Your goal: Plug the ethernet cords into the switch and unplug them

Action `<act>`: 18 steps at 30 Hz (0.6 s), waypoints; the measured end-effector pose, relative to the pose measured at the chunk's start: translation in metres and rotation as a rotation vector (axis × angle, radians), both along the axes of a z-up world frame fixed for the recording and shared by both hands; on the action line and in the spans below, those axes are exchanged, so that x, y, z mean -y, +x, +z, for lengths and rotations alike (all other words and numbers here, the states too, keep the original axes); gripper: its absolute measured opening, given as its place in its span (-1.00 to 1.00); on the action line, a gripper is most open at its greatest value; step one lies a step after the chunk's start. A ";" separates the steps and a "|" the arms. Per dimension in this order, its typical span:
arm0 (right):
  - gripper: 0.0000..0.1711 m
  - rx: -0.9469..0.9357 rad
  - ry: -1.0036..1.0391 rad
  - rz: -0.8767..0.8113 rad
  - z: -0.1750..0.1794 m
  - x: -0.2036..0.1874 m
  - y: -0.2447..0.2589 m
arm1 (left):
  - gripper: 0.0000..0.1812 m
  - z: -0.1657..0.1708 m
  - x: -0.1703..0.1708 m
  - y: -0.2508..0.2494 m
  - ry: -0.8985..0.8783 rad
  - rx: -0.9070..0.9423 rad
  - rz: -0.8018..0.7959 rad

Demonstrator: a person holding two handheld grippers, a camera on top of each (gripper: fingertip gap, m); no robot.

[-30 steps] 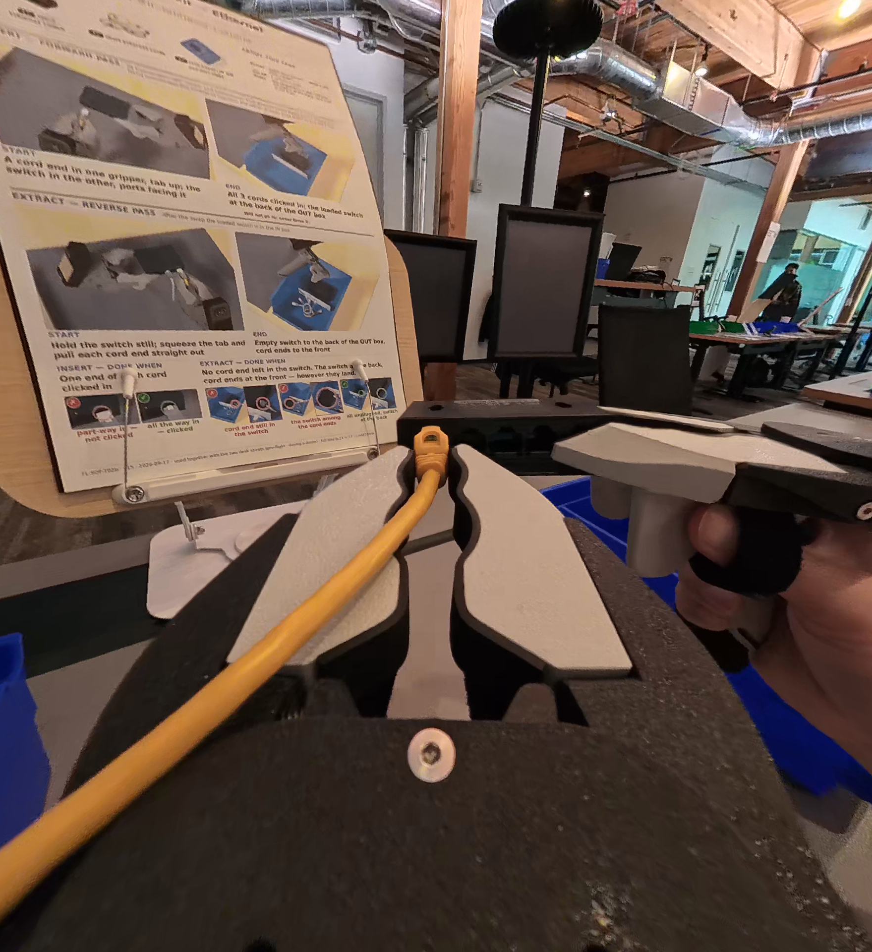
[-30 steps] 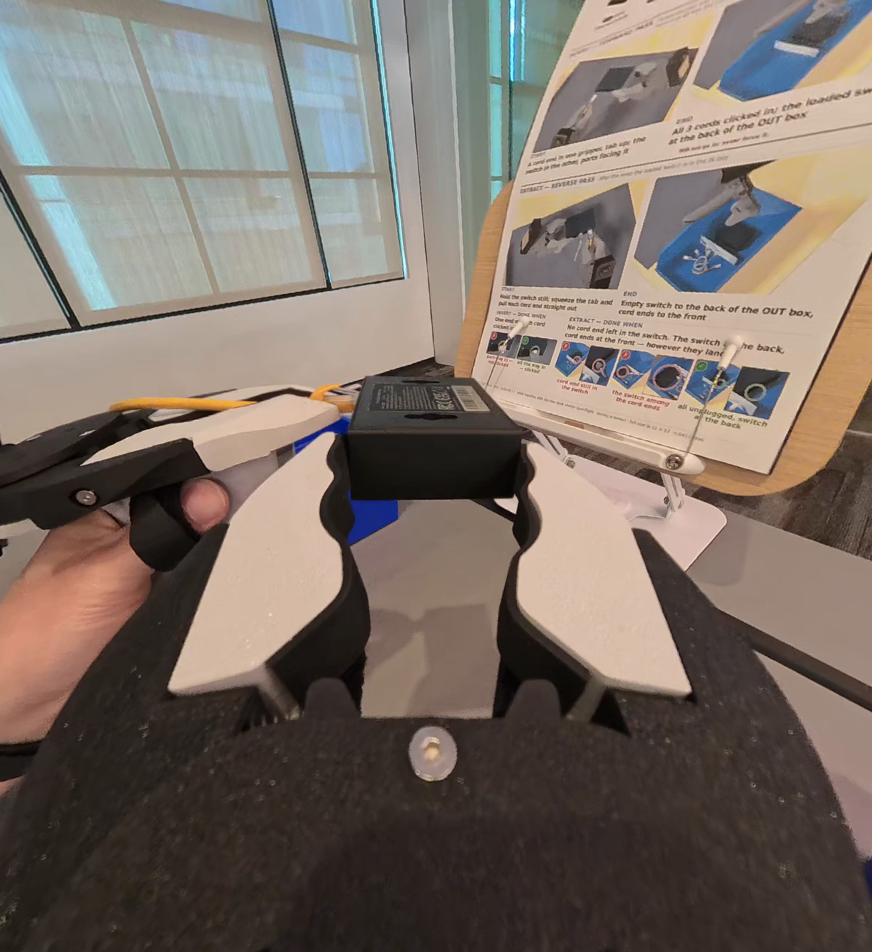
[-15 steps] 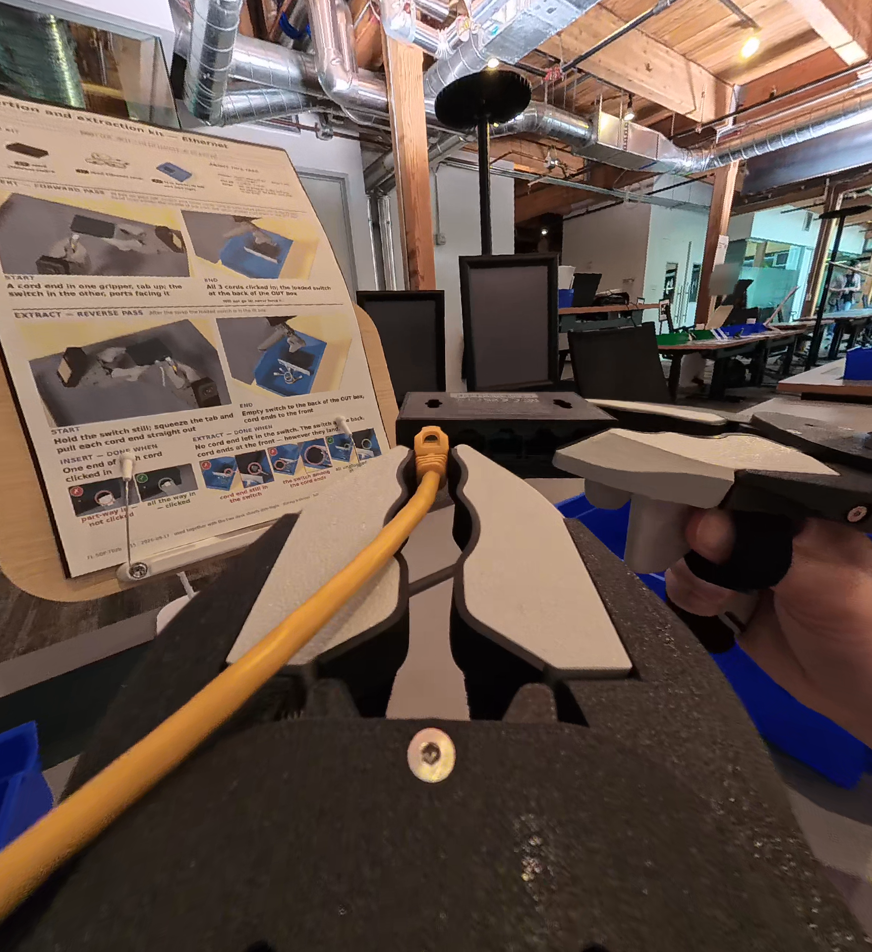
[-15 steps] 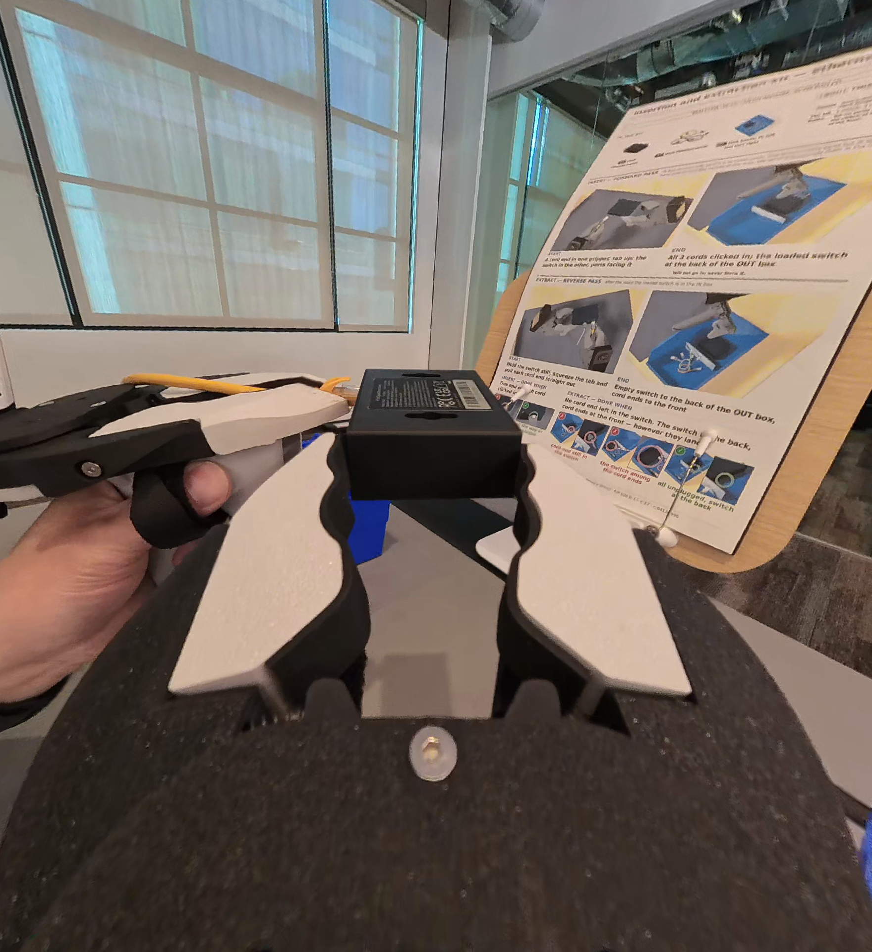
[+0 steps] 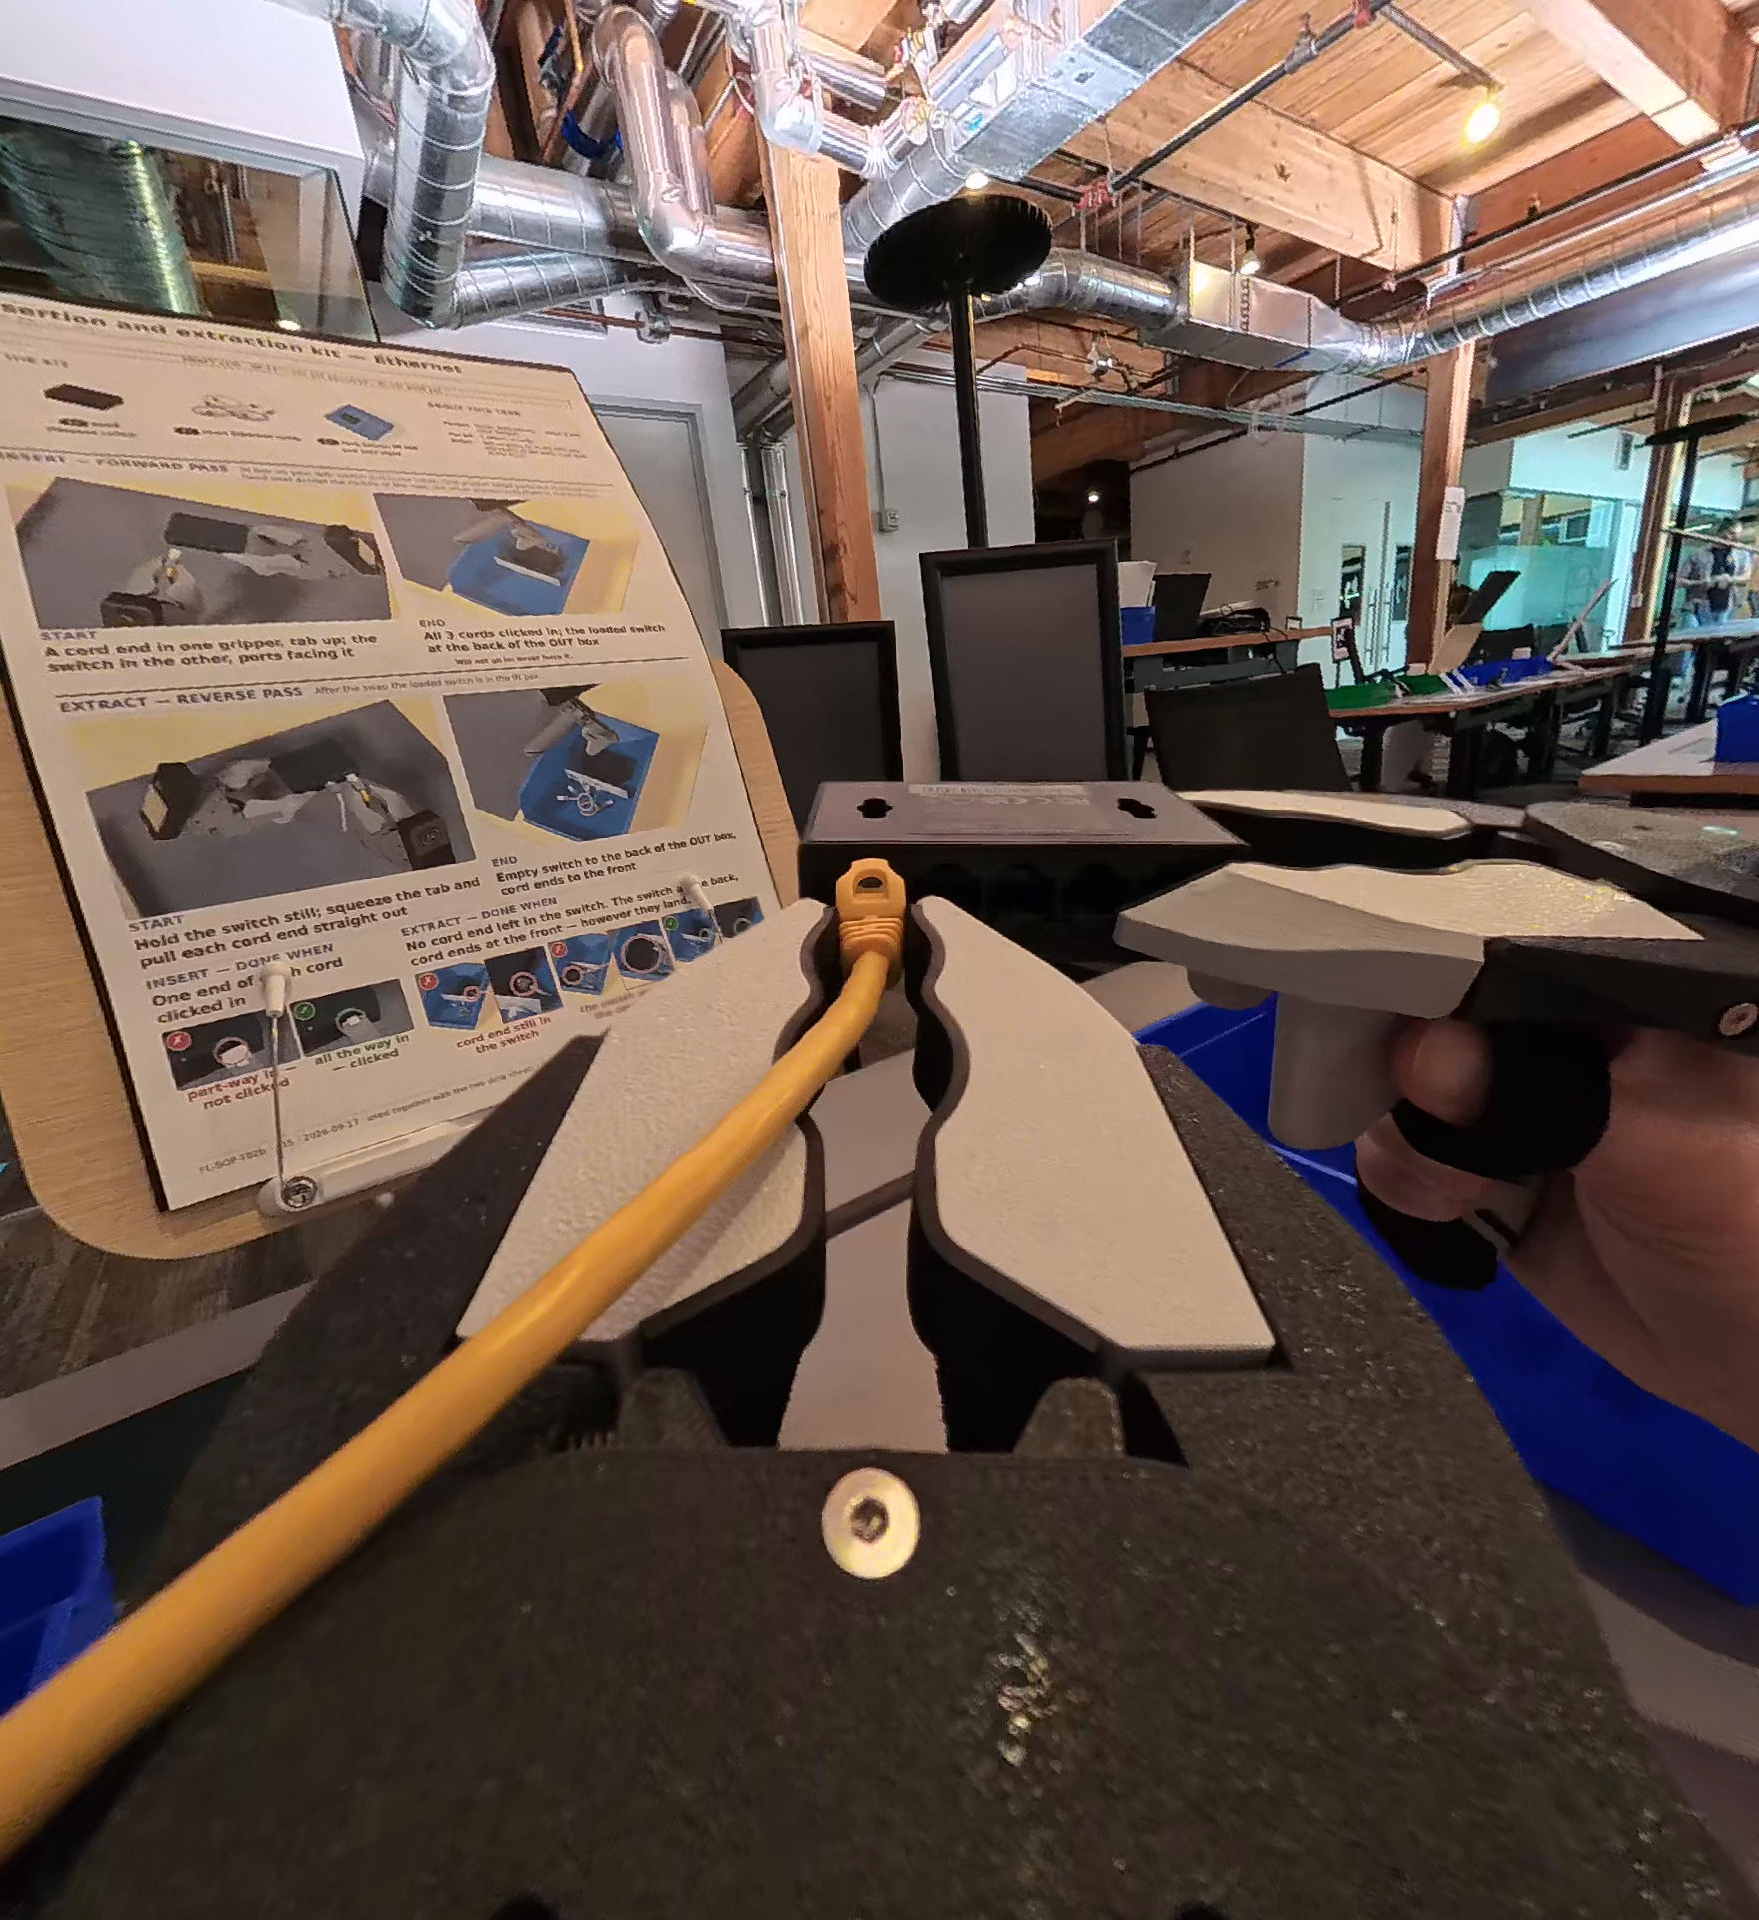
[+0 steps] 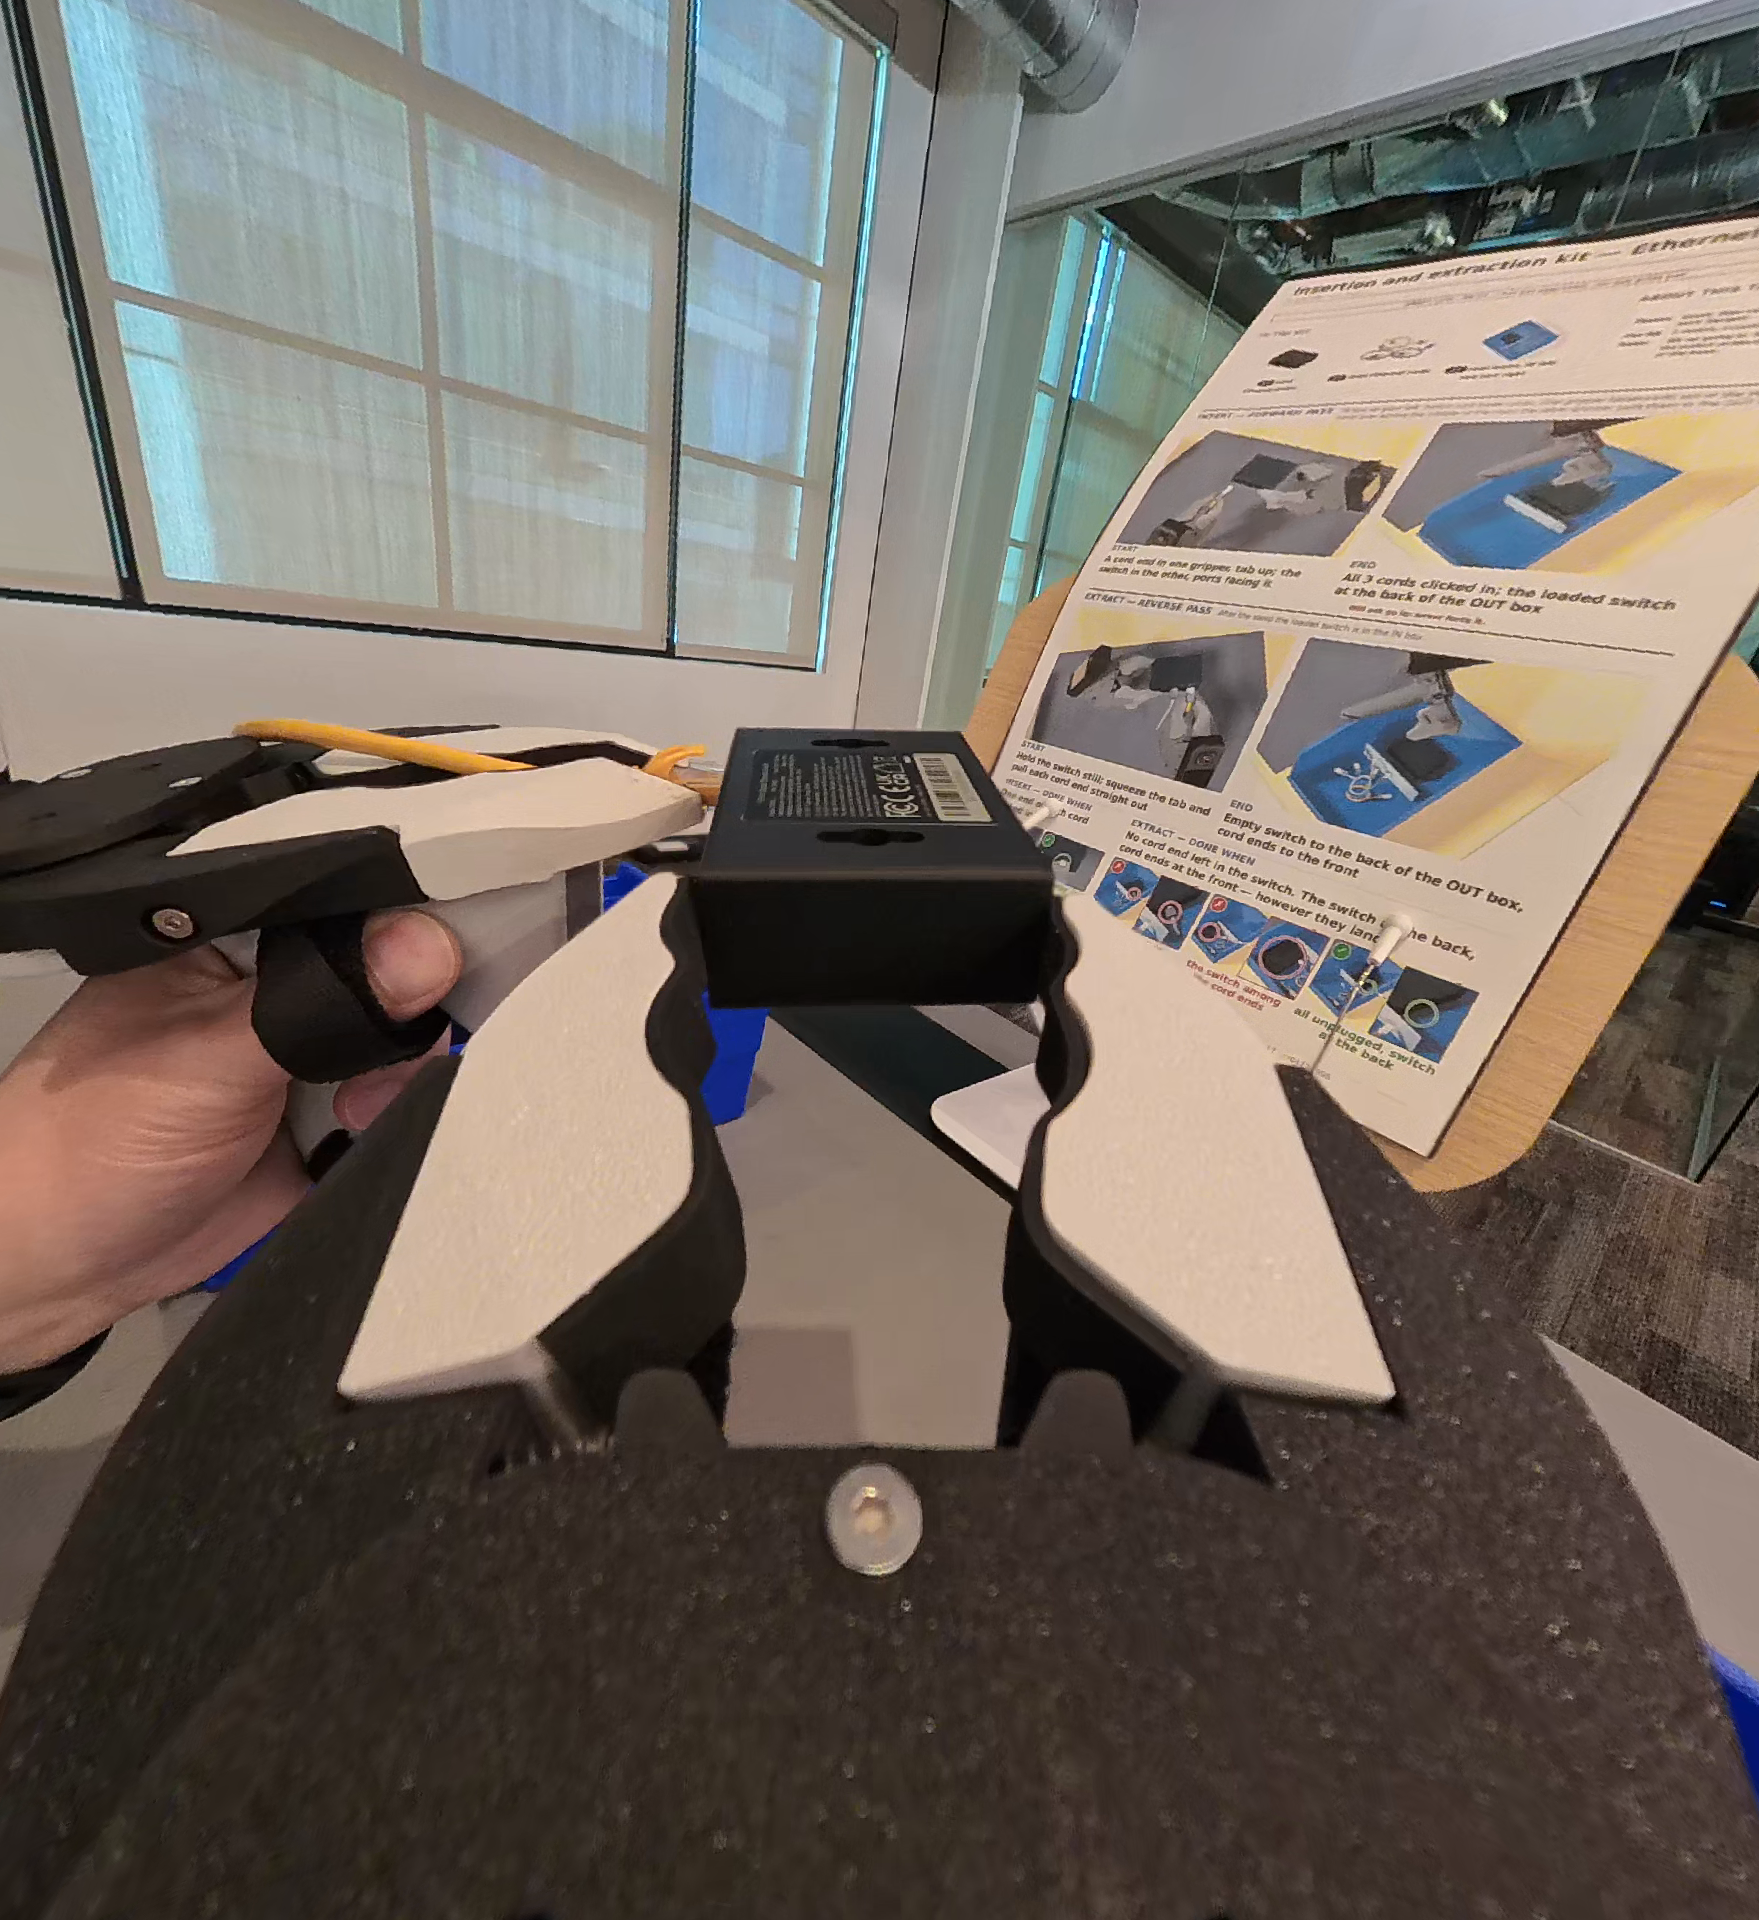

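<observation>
At frame centre, the left gripper [image 5: 870, 925] is clamped on the yellow ethernet cord [image 5: 563, 1309] just behind its orange plug [image 5: 867, 902], which sits just before the black switch [image 5: 1010, 847], seemingly not yet inserted. The right gripper [image 6: 870, 935] pinches that switch by its ends, centre frame.

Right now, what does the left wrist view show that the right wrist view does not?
Only the left view: the switch's port side facing the yellow plug, held in the left claw, and desks behind.
Only the right view: windows, and the right claw gripping the switch's ends.
Both: switch, yellow cord, instruction board, blue bins.
</observation>
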State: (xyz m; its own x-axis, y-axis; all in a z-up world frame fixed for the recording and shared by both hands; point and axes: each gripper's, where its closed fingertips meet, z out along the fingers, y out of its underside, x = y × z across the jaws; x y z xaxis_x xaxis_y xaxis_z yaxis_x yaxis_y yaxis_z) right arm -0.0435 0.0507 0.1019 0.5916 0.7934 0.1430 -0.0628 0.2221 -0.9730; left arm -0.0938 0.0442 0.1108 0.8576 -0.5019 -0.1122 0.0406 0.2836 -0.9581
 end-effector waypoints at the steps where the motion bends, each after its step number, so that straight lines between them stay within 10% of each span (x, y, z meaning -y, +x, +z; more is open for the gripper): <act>1: -0.29 0.000 0.006 0.002 0.002 0.000 0.000 | -0.87 0.000 0.000 0.000 0.005 -0.003 0.004; 18: -0.10 0.299 0.200 -0.086 0.009 0.016 -0.014 | -0.87 0.015 0.008 -0.013 -0.006 0.151 -0.041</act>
State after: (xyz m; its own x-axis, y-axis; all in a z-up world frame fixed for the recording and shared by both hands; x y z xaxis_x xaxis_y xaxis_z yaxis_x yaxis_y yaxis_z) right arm -0.0576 0.0345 0.1110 0.5636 0.6813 0.4672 0.2453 0.4021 -0.8821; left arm -0.1072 0.0360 0.1259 0.8431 -0.5374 0.0196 0.1960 0.2732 -0.9418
